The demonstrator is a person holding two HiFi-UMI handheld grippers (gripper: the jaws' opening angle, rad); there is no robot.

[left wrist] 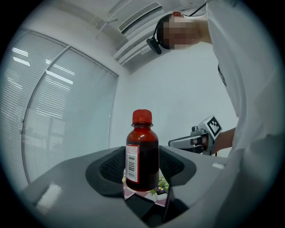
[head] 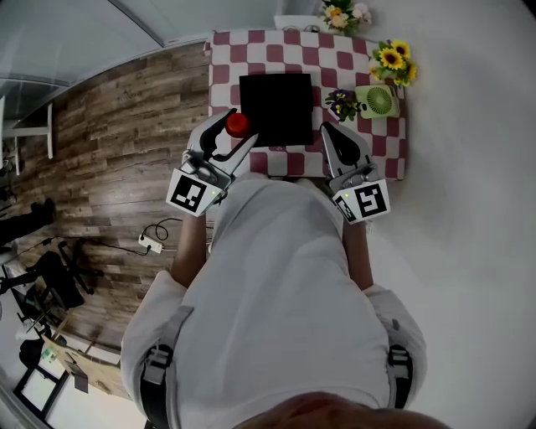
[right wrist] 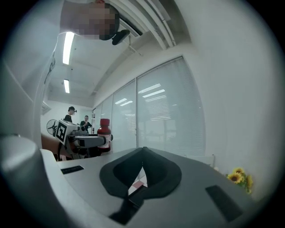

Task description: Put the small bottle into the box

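The small bottle (head: 238,125) is dark brown with a red cap and a white barcode label. My left gripper (head: 234,136) is shut on it and holds it upright at the black box's (head: 275,107) near left corner. In the left gripper view the bottle (left wrist: 142,153) stands between the two dark pads. The box sits open on the red-and-white checkered table (head: 343,63). My right gripper (head: 337,137) hangs at the box's near right side with its jaws together and nothing in them. The right gripper view shows the bottle (right wrist: 104,129) off to the left.
A small green fan (head: 381,100), sunflowers (head: 394,59) and purple flowers (head: 342,102) stand right of the box. More flowers (head: 343,12) are at the table's far edge. A power strip (head: 151,243) lies on the wooden floor to the left.
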